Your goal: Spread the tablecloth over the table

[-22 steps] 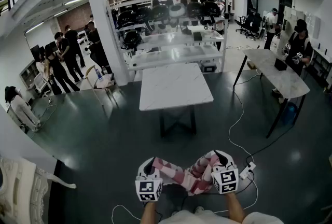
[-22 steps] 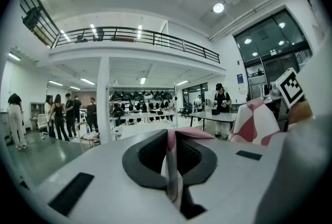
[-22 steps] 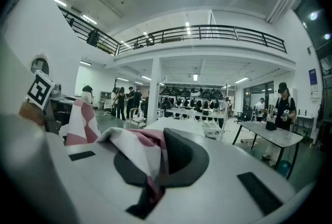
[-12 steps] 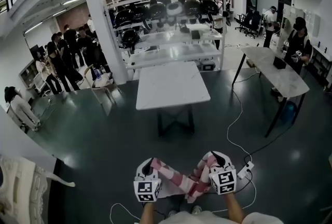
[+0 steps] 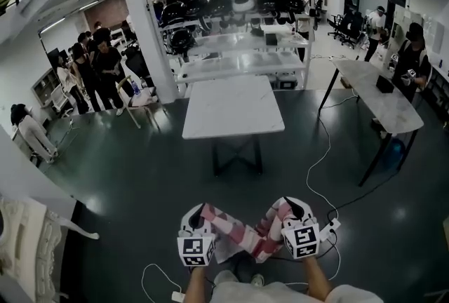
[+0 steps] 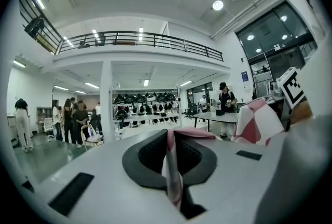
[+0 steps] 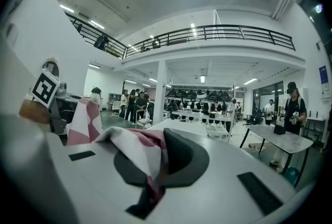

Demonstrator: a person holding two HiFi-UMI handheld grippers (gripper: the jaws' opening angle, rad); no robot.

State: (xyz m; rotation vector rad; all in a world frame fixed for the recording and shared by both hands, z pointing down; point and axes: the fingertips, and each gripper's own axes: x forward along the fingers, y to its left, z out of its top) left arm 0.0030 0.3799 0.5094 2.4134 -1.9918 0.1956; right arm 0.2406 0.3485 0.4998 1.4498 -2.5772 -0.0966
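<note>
Tablecloth [image 5: 242, 235] — pink-and-white checked — hangs bunched between the two grippers at six o'clock in the head view. The left gripper [image 5: 198, 214] has its jaws clamped on one edge of the cloth, the right gripper [image 5: 289, 209] on another. The white table [image 5: 233, 109] stands well apart, toward twelve o'clock.

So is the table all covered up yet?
Not yet. Done: the pink and white tablecloth is picked up, with the left hand-held gripper and the right hand-held gripper each shut on it. In hand: it hangs bunched between them. Left: the white table is bare and stands across the floor ahead, so the cloth has to get there and be spread.
</note>
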